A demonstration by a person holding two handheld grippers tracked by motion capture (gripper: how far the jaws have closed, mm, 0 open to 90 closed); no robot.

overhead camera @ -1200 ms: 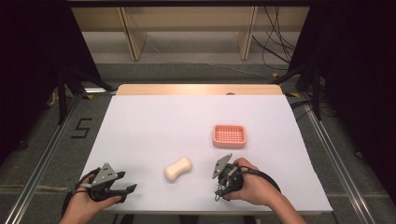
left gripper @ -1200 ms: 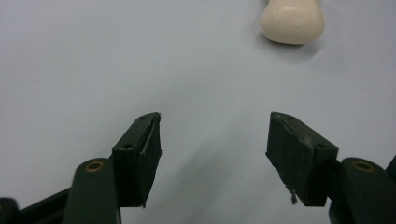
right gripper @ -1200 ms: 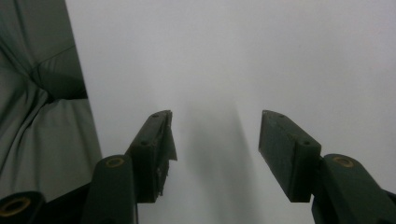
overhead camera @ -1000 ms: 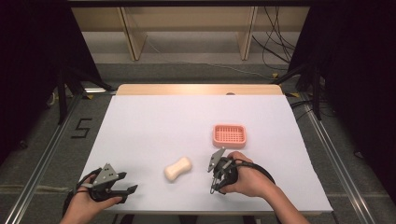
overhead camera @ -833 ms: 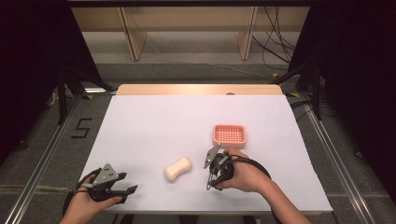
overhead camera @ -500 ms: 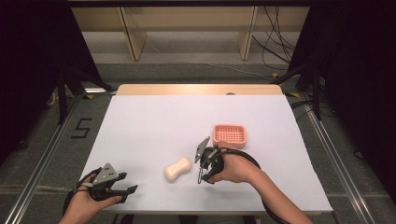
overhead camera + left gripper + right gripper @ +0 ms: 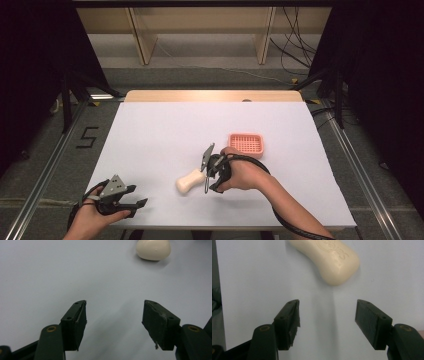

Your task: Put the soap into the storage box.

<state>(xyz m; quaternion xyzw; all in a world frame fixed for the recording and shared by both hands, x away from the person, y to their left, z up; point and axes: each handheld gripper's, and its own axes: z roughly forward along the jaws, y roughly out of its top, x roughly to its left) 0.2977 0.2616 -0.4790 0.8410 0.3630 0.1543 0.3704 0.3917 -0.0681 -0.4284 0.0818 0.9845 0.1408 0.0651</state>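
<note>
Soap bar (image 7: pixel 188 181) lies untouched on the desk (image 7: pixel 150 130); the right gripper (image 7: pixel 206 167) has slid leftward up to it, jaws just widened and empty, likely lining up a grasp; left gripper (image 7: pixel 131 207) idles apart

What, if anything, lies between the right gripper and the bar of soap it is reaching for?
Nothing visible does: only bare white table separates the open right gripper from the bar of soap, which lies just ahead of the jaws.
</note>
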